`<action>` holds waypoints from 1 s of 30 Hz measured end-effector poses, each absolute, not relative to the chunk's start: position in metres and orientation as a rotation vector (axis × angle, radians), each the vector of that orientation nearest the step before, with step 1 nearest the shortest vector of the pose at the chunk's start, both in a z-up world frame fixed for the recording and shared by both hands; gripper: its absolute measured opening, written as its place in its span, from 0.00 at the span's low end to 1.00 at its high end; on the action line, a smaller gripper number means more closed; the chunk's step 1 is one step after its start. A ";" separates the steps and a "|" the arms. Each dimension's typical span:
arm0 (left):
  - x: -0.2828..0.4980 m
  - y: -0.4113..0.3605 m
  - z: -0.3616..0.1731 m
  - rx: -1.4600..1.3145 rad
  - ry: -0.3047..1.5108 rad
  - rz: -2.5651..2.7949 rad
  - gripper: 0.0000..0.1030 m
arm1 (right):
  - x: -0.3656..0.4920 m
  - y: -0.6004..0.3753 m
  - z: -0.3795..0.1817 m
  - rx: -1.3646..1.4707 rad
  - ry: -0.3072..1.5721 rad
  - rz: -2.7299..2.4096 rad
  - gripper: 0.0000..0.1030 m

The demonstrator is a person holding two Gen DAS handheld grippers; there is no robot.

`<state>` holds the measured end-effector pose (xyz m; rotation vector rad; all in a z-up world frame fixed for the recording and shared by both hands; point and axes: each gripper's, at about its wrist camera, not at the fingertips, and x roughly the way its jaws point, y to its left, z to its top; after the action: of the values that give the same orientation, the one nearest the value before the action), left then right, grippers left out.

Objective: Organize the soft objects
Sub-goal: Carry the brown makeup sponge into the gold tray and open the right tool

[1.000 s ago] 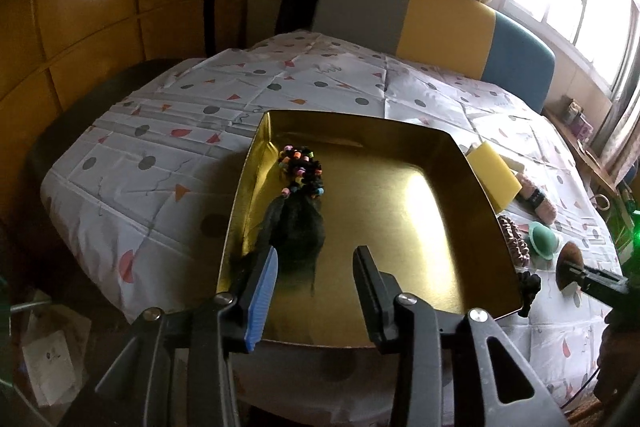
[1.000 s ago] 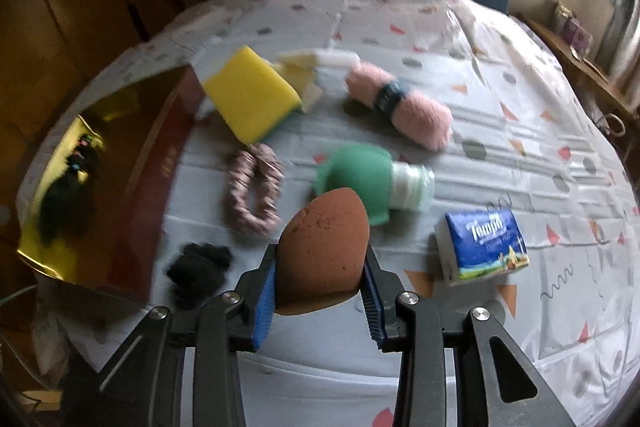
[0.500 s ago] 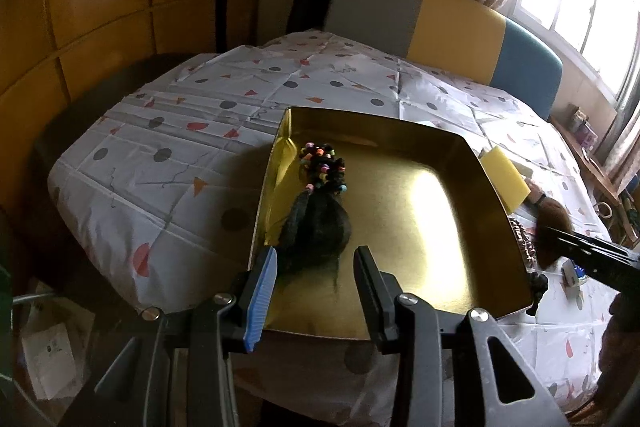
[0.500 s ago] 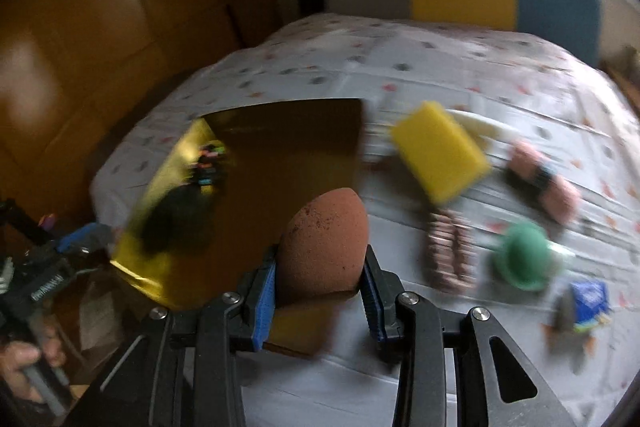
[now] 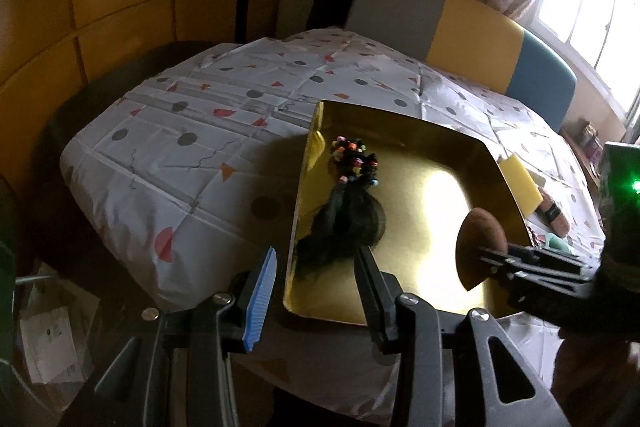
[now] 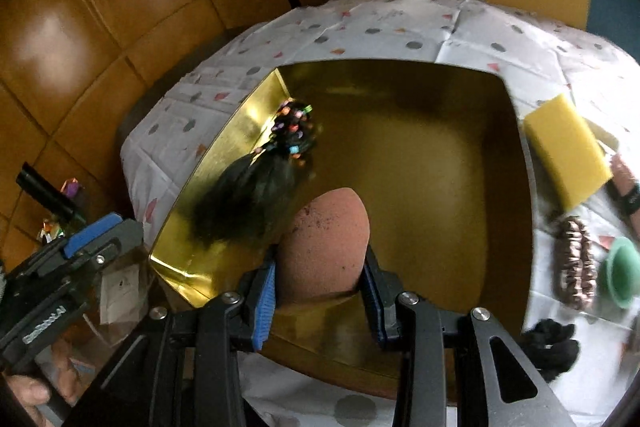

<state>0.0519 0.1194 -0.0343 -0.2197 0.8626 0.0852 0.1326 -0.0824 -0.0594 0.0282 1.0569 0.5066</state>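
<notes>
A gold tray lies on the patterned bedspread. Along its left side rests a black hairpiece with coloured beads. My right gripper is shut on a brown egg-shaped makeup sponge and hangs over the tray's near middle. The left wrist view shows that sponge above the tray's right part, with the right gripper reaching in from the right. My left gripper stands open over the tray's near left corner, just short of the hairpiece, with nothing between its fingers.
Right of the tray lie a yellow sponge, a pink scrunchie, a green item, a black scrunchie and a pink roll. Wooden wall panels stand at the left. The bed's edge drops off just below the tray.
My right gripper carried the brown sponge leftward, from above the loose items on the bedspread to above the gold tray. The left gripper drifted a little and stays open.
</notes>
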 end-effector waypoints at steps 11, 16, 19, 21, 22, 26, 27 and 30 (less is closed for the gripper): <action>0.048 0.144 -0.041 -0.286 0.872 0.117 0.39 | 0.151 -0.031 -0.092 0.033 1.168 0.555 0.49; 0.047 0.145 -0.038 -0.283 0.861 0.111 0.39 | 0.148 -0.035 -0.087 0.072 1.140 0.572 0.60; 0.048 0.140 -0.035 -0.270 0.852 0.093 0.39 | 0.144 -0.047 -0.075 0.103 1.100 0.565 0.69; 0.047 0.136 -0.034 -0.272 0.855 0.079 0.39 | 0.142 -0.059 -0.065 0.129 1.071 0.557 0.70; 0.048 0.134 -0.033 -0.274 0.857 0.071 0.39 | 0.141 -0.063 -0.061 0.134 1.058 0.551 0.70; 0.048 0.123 -0.030 -0.281 0.870 0.020 0.39 | 0.133 -0.085 -0.045 0.139 0.999 0.494 0.71; 0.049 0.118 -0.029 -0.275 0.871 0.002 0.39 | 0.132 -0.091 -0.042 0.137 0.985 0.478 0.71; 0.050 0.101 -0.023 -0.243 0.865 -0.050 0.39 | 0.125 -0.123 -0.029 0.146 0.937 0.412 0.72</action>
<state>0.0504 0.1013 -0.0231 -0.2434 0.8654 -0.0495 0.1248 -0.1231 -0.0289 0.1462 0.9366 0.4125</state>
